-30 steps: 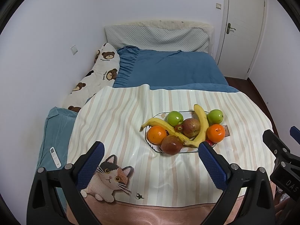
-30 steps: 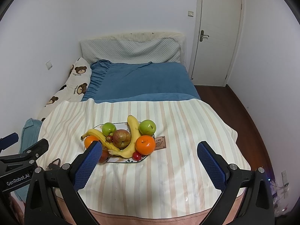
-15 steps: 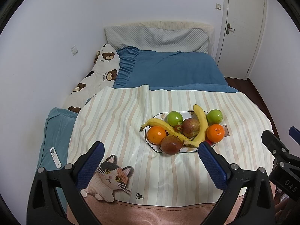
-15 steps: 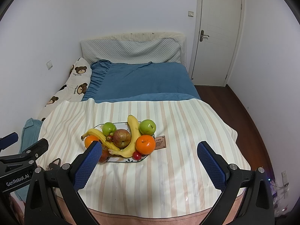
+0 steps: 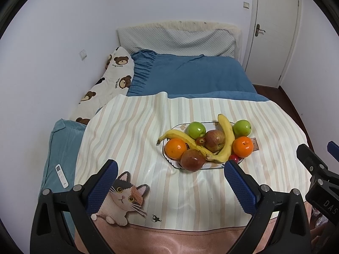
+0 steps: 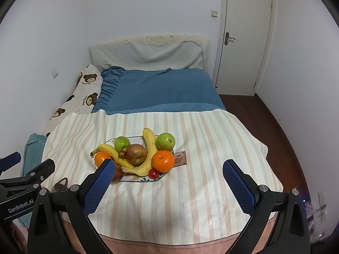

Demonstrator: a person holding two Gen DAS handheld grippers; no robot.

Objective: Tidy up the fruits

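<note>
While both jaws gape empty, the fruit plate (image 5: 169,160) lies beyond them, untouched.

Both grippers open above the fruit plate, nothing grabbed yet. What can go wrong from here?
1. The fruit is heaped: two bananas lean on the red apple. Pulling one may roll its neighbours off the plate.
2. The right green apple and right orange sit at the plate's rim, so a nudge could tip them onto the striped cloth.
3. The cloth lies over soft bedding; pressing down may tilt the plate.
</note>
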